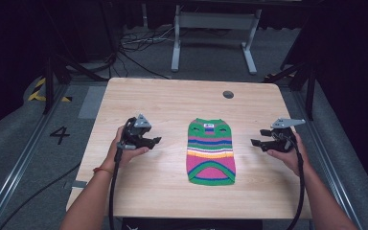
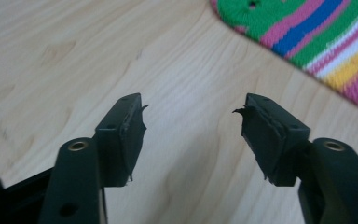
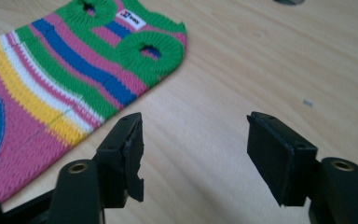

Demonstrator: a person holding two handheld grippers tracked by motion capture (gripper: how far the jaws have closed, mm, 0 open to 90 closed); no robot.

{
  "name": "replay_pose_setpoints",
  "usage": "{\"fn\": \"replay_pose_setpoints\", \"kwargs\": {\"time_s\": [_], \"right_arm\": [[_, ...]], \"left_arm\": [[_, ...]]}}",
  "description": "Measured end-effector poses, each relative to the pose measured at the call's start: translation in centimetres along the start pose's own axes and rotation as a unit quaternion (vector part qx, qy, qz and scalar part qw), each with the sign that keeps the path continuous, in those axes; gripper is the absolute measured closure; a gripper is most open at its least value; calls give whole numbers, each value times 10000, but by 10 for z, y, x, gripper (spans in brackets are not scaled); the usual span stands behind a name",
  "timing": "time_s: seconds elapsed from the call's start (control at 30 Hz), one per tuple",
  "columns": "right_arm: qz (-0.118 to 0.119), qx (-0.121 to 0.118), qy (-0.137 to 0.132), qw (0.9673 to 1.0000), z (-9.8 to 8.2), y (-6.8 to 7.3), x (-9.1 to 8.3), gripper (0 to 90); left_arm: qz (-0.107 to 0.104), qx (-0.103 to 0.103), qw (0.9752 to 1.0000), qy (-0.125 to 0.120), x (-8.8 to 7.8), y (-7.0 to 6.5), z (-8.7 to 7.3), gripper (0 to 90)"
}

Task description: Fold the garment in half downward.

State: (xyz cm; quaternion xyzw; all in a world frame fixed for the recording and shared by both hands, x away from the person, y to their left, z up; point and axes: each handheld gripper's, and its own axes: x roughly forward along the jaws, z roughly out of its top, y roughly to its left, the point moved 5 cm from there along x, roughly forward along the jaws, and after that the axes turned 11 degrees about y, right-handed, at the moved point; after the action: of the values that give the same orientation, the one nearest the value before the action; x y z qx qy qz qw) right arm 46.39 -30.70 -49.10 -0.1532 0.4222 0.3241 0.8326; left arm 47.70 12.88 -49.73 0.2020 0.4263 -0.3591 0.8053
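Two grippers flank one small knitted sweater, which lies flat on the wooden table, and we take that garment as our landmark. It lies nearer our edge of the table than the round cable hole beyond it. Striped in green, pink, blue, yellow and white, it looks soft, light and limp to us; it should sag and fold wherever it is lifted, and the loose knit could snag on the worn jaw pads. We would pinch it at the edges, likely the ribbed green armholes or the hem corners, where the fabric is doubled and thicker, though we cannot quite tell how thick the layers are from here.

Our left gripper hovers to the left of the sweater, apart from it, jaws spread wide with nothing between them. Our right gripper hovers to the right of the sweater, also apart, jaws likewise spread and empty. Both point inward toward the garment.
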Motion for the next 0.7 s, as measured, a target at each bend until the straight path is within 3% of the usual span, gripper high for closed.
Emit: {"fn": "replay_pose_setpoints", "kwargs": {"time_s": [0.1,0.2,0.33,0.4,0.57,0.7], "right_arm": [[13,-69,43,10000,16,-2,9,412],[71,-93,52,9999,29,-2,19,430],[143,-152,53,9998,47,-3,32,450],[180,-187,58,9996,57,-3,41,450],[187,-256,141,9994,70,-1,55,481],[190,-299,179,9992,79,0,68,514]], "left_arm": [[-22,66,10000,-34,15,-4,23,430],[-77,58,9999,-37,23,-5,34,461],[-207,-20,9998,-70,50,-4,66,507],[-207,-20,9998,-70,50,-4,66,547],[-522,39,9985,-140,68,-5,85,618],[-517,-45,9986,-79,80,-6,94,632]]}}
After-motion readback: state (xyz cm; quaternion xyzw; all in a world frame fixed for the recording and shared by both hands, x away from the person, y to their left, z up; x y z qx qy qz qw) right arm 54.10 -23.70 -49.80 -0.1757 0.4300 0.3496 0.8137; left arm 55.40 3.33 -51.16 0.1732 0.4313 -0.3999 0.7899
